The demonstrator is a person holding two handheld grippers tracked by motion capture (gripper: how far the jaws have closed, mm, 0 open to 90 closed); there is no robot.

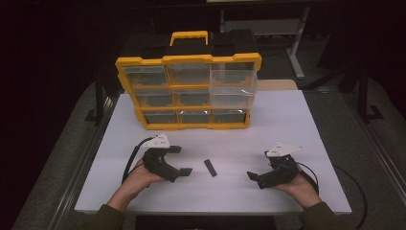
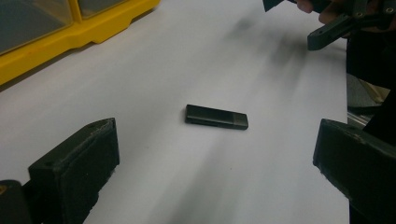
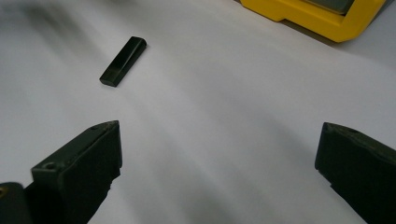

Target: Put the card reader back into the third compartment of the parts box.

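A small flat black stick (image 1: 209, 167) lies on the white table (image 1: 287, 120) between my two grippers. My left gripper (image 1: 181, 160) is just left of it, open, jaws pointing toward it with nothing between them. My right gripper (image 1: 258, 165) is open to the right of the stick, a little farther off. In the left gripper view the stick (image 2: 216, 116) lies just ahead of the open jaws of my left gripper (image 2: 215, 144), and the right gripper (image 2: 327, 35) shows at top right. In the right gripper view the stick (image 3: 123, 61) lies ahead and to the left of my right gripper (image 3: 219, 140).
A yellow organiser case (image 1: 189, 60) with clear drawers stands upright at the back of the table. Its top right clear drawer (image 1: 233, 84) sticks out forward. The case's yellow edge (image 2: 56, 44) (image 3: 317, 16) shows in both gripper views. Dark floor surrounds the table.
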